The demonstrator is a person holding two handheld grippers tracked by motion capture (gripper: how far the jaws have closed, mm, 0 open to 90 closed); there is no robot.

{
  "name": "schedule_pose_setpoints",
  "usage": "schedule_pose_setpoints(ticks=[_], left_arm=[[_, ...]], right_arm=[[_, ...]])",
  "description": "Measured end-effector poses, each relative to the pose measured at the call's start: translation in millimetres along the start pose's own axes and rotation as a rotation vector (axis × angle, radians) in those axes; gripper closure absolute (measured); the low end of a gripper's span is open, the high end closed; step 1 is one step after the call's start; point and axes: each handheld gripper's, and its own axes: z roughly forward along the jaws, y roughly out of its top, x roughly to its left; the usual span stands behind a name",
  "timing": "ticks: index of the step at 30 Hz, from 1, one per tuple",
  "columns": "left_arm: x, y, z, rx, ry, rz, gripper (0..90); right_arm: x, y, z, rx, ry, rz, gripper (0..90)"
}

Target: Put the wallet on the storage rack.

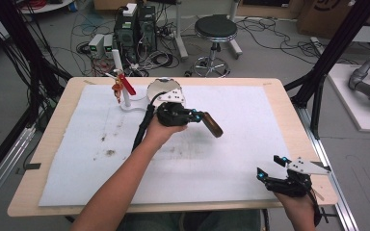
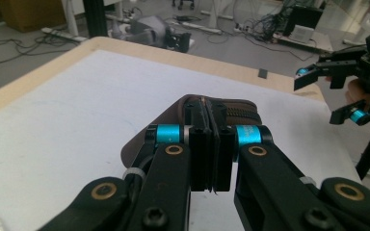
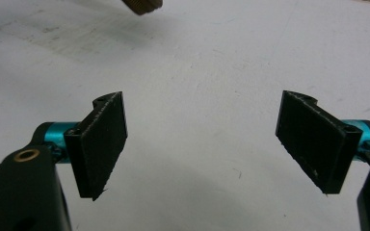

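Right now the left gripper is clamped tight on the edge of a brown zippered pouch, its pads pinching a thin lip of the material just beside the zipper. The pouch hangs out past the jaws, off the white mat and over its middle, tilting down to the right in the high view. With so little material in the bite, I'd say the carry wants to be slow and level, no wrist flicks, or the pouch could swing and slip out; setting it down flat before letting go looks the safer way.

That forearm reaches in from the bottom of the table, the wrist bent so the gripper points across toward the right side. The right gripper rests near the table's front right corner with its jaws wide apart and nothing between them, the pads facing bare mat, well apart from the pouch. A small stand with red clips sits at the far left.
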Motion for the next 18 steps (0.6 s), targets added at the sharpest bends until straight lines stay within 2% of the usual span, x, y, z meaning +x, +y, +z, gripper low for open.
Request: schedule_pose_setpoints(ticks=[9,12,18], left_arm=[[15.1,11.9,-34.2,-0.034,0.058,-0.001,88.3],[20.9,12.5,-45.9,-0.05,0.072,-0.024,88.3],[34.1,15.5,-67.6,-0.038,0.117,-0.026,88.3]], right_arm=[[3.6,3.9,7.4,0.005,0.014,-0.011,18.6],[4.9,5.4,10.4,0.007,0.019,-0.015,18.5],[7.5,8.4,16.1,0.01,0.028,-0.026,18.6]])
